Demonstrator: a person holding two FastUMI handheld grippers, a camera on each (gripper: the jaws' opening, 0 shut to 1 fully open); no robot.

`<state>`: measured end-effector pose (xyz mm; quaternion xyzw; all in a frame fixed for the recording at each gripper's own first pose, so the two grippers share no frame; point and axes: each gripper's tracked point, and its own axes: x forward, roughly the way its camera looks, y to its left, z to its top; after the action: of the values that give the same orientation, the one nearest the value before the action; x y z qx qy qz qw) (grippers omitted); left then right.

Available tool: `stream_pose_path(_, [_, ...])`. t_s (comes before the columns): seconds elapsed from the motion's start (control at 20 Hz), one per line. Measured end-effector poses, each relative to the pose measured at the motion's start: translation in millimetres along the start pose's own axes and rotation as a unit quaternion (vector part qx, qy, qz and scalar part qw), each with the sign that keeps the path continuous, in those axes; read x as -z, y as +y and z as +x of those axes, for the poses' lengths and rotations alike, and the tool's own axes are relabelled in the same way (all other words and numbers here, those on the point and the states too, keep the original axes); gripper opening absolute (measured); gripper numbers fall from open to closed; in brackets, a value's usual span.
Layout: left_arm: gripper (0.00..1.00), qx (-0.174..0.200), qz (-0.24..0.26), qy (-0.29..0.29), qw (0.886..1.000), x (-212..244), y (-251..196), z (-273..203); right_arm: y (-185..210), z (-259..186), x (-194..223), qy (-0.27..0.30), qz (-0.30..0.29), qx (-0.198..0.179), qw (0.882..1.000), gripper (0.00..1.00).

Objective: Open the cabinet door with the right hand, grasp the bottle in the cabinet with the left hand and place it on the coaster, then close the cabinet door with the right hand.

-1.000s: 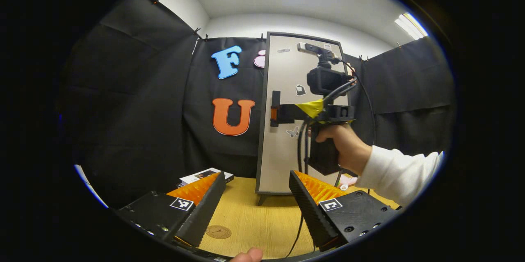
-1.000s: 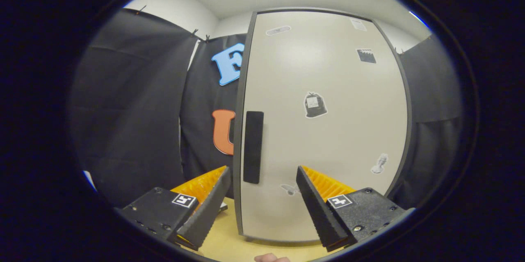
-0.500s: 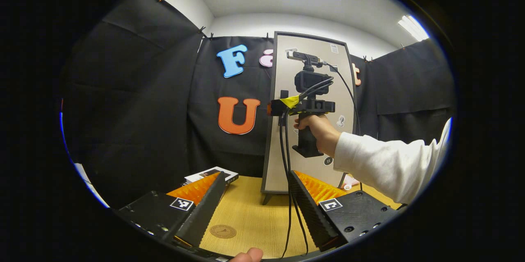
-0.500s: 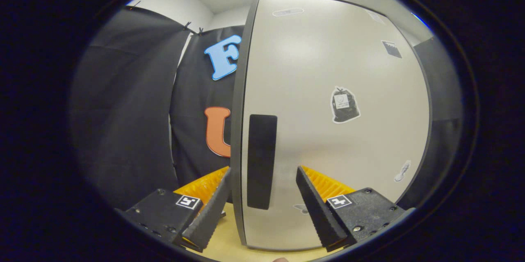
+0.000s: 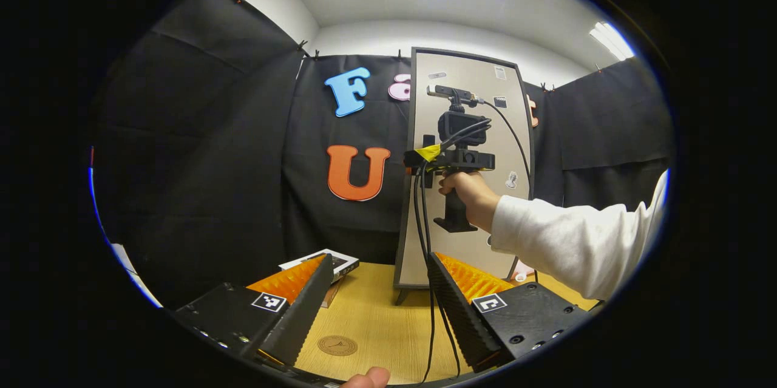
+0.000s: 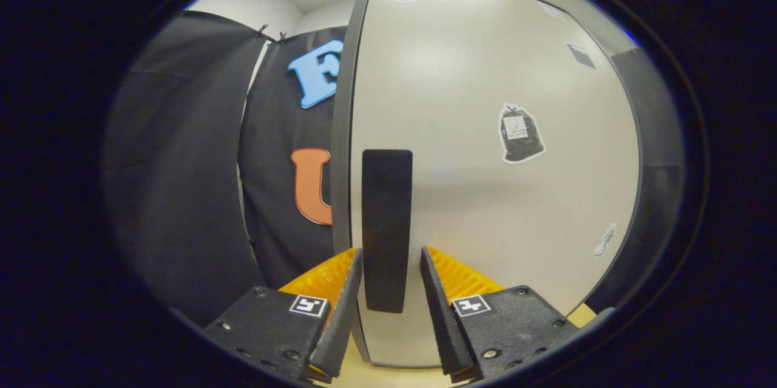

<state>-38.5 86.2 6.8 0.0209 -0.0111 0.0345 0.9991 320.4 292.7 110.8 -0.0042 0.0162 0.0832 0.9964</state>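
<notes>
A tall pale cabinet (image 5: 479, 102) stands at the back of the wooden table (image 5: 376, 315), with its door (image 6: 485, 194) closed, so its inside is hidden. My right gripper (image 6: 390, 249) straddles the door's black vertical handle (image 6: 386, 194). Its jaws have narrowed around the handle, the left finger lies at the handle's edge, and a thin sliver of door shows beside the right one. In the left gripper view a hand holds that gripper (image 5: 419, 160) at the handle. My left gripper (image 5: 380, 257) hangs open and holds nothing above the table. A round brown coaster (image 5: 337, 345) lies just below it.
A flat box (image 5: 328, 262) lies on the table left of the cabinet. Black cables (image 5: 425, 291) hang from the right gripper down across the table. A white sleeve (image 5: 570, 242) reaches in from the right. A small pink object (image 5: 521, 272) sits by the cabinet's right foot.
My right gripper has moved up to the handle and its fingers have narrowed around it. The left gripper has drifted slightly and stays open.
</notes>
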Motion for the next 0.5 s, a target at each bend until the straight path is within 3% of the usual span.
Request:
stream_pose_path(0.2, [0.95, -0.003, -0.001, 0.0, 1.0, 0.5, 3.4, -0.9, 5.6, 0.1, 1.6, 0.001, 0.009, -0.02, 1.0, 0.37])
stream_pose_path(0.5, [0.95, -0.003, 0.001, 0.002, 1.0, 2.1, 6.1, -1.1, 5.4, -2.3, 2.5, 0.001, 0.002, -0.035, 0.999, 0.28])
